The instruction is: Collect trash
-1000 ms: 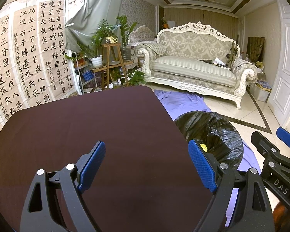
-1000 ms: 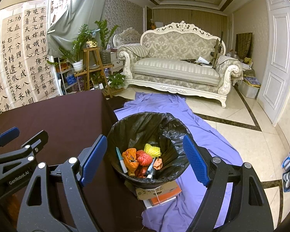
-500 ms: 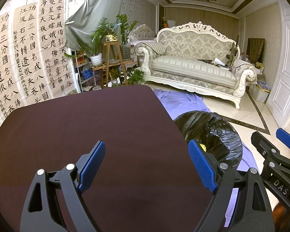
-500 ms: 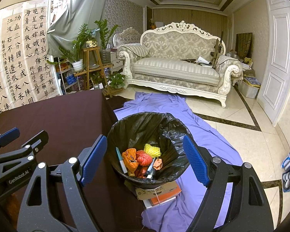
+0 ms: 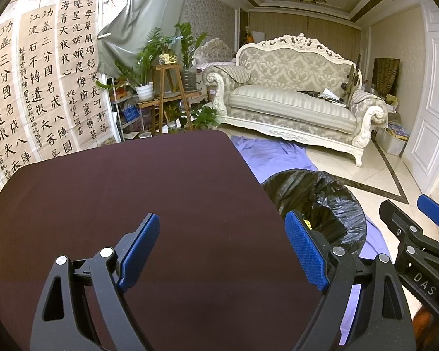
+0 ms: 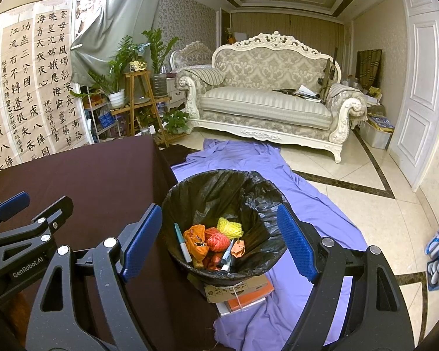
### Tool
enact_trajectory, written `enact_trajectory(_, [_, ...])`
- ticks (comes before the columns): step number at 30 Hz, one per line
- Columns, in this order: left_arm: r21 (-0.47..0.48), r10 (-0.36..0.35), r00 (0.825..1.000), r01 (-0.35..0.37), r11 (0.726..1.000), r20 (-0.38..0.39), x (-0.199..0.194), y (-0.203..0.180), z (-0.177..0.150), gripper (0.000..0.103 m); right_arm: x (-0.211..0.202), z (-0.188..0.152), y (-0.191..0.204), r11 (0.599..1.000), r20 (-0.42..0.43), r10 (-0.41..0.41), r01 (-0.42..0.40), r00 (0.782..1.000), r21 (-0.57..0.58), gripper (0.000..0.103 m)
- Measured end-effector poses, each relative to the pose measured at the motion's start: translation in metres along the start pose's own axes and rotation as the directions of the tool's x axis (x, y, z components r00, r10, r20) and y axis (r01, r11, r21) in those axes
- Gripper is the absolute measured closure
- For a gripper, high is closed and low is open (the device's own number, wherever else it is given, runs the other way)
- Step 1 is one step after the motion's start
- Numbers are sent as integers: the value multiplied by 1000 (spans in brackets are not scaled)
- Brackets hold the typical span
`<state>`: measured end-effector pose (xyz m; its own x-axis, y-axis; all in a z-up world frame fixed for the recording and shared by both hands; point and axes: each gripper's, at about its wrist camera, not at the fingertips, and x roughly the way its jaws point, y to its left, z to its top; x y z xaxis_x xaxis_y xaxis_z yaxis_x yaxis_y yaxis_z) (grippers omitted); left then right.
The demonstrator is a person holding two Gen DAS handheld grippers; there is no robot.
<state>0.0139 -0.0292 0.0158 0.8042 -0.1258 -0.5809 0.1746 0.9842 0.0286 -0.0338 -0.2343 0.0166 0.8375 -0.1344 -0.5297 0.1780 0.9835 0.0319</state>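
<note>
A bin lined with a black bag (image 6: pixel 219 193) stands on boxes beside the table; it also shows in the left wrist view (image 5: pixel 316 193). Inside lie orange, red and yellow net wrappers (image 6: pixel 216 237) and pens (image 6: pixel 181 242). My right gripper (image 6: pixel 219 242) is open and empty, held above the bin. My left gripper (image 5: pixel 222 248) is open and empty above the dark maroon tablecloth (image 5: pixel 131 193). No loose trash shows on the cloth. Each gripper shows at the edge of the other's view.
A purple sheet (image 6: pixel 248 158) covers the floor under the bin, with stacked boxes (image 6: pixel 237 292) beneath it. An ornate sofa (image 6: pixel 266 102), plant stands (image 6: pixel 137 87), calligraphy sheets (image 5: pixel 44 82) and a white door (image 6: pixel 421 87) ring the room.
</note>
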Motion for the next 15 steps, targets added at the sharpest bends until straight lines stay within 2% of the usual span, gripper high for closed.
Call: enact_trajectory(15, [0, -4, 1000, 4, 1000, 21, -1, -22, 0, 18, -1, 1, 0, 1000, -3, 0, 0, 1000, -2, 24])
